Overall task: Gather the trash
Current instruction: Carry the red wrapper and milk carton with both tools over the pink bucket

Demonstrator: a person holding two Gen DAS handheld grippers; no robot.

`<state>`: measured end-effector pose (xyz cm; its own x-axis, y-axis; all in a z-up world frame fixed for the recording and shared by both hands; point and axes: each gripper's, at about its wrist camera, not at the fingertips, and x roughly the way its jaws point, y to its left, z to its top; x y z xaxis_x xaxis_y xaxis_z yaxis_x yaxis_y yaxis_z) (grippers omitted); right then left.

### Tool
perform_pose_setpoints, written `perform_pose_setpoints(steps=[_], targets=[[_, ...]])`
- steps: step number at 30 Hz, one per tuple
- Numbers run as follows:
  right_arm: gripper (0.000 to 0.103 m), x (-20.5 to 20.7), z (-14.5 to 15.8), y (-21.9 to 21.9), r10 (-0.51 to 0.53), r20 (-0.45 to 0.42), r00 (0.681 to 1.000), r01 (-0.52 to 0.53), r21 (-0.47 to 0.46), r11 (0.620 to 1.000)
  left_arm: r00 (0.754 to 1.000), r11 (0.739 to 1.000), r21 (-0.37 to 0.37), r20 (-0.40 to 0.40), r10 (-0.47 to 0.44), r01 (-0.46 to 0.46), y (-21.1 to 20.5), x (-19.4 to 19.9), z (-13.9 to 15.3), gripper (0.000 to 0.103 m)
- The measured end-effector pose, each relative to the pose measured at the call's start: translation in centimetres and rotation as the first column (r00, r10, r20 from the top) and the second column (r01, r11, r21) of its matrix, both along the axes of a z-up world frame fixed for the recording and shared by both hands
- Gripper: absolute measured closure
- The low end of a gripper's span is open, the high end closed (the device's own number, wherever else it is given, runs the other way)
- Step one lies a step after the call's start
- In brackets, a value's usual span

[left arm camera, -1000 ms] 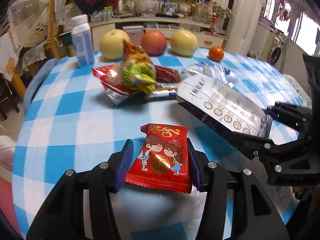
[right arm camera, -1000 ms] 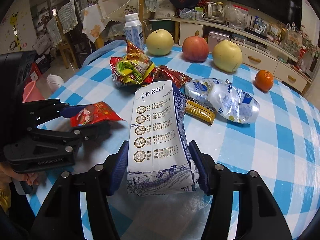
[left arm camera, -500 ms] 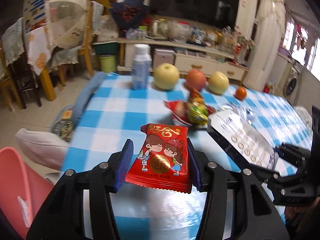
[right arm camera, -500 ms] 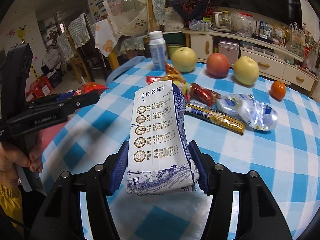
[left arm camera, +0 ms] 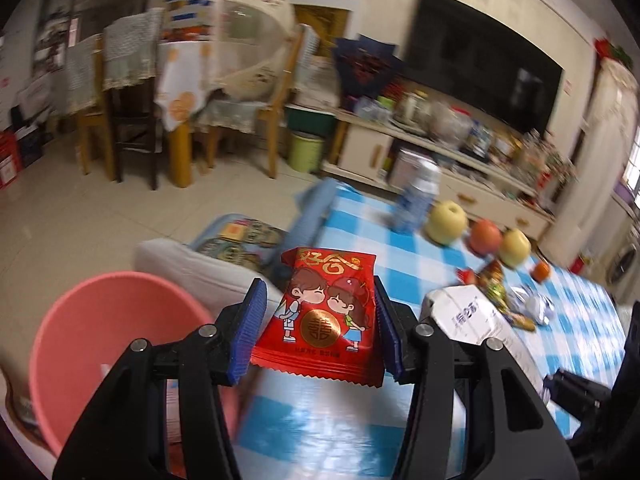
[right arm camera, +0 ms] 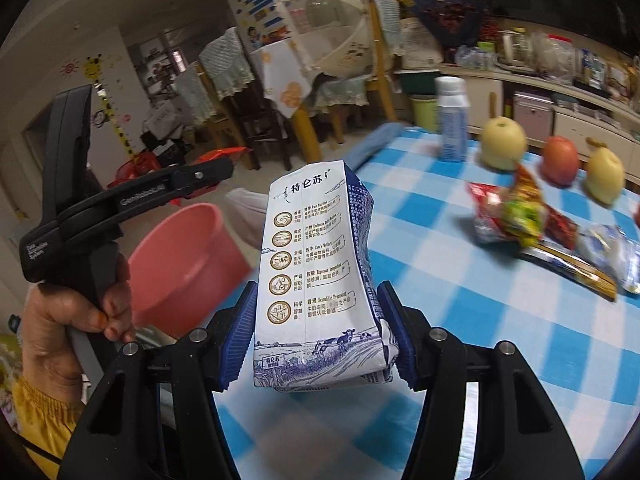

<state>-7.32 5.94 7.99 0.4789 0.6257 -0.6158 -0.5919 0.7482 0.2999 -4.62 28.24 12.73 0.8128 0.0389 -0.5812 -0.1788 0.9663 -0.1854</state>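
Beyond table's (right arm camera: 500, 320) left edge, on floor: pink basin (left arm camera: 100, 320). Over that edge: left gripper (left arm camera: 318, 330) pinching red snack packet (left arm camera: 326, 314). Further right: right gripper (right arm camera: 318, 330) clamped on crushed milk carton (right arm camera: 316, 280). Toward table's far right: wrapper pile (right arm camera: 516, 216), plastic bag (right arm camera: 612, 252), white bottle (right arm camera: 451, 120), fruit row (right arm camera: 560, 158).

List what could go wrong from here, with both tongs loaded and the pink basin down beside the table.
1. The red snack packet is thin and slick in the left tongs; it could slip out short of the pink basin.
2. The crumpled milk carton sticks far out of the right tongs, so it may tip or catch the basin rim.
3. Both tongs are close together and might collide over the basin.
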Motion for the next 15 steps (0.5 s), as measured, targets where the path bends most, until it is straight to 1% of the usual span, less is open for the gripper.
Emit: perform_pose_setpoints(steps=[3, 4, 8, 12, 15], targets=[[0.043, -0.6, 0.8, 4.3, 0.070, 0.010, 0.998, -0.070, -0.006, 0.998, 0.998, 0.998, -0.012, 0.016, 0.069, -0.068, 2.7, -1.2, 0.4, 0.050], [0.043, -0.9, 1.1, 6.0, 0.092, 0.016, 0.996, -0.092, -0.013, 0.996, 0.995, 0.995, -0.018, 0.024, 0.102, -0.101, 4.0, -1.8, 0.6, 0.050], [0.043, -1.6, 1.4, 10.9, 0.156, 0.030, 0.987, -0.155, -0.036, 0.987, 0.982, 0.982, -0.056, 0.043, 0.183, -0.180, 7.6, -3.3, 0.8, 0.050], [0.043, -1.9, 0.9, 15.4, 0.209, 0.021, 0.978, -0.208, -0.056, 0.977, 0.968, 0.967, -0.079, 0.042, 0.247, -0.243, 10.2, -4.4, 0.6, 0.050], [0.041, -1.9, -0.3, 18.2, 0.237, 0.004, 0.972, -0.235, -0.098, 0.967, 0.959, 0.957, -0.079, 0.021, 0.282, -0.279, 11.6, -4.6, 0.1, 0.050]])
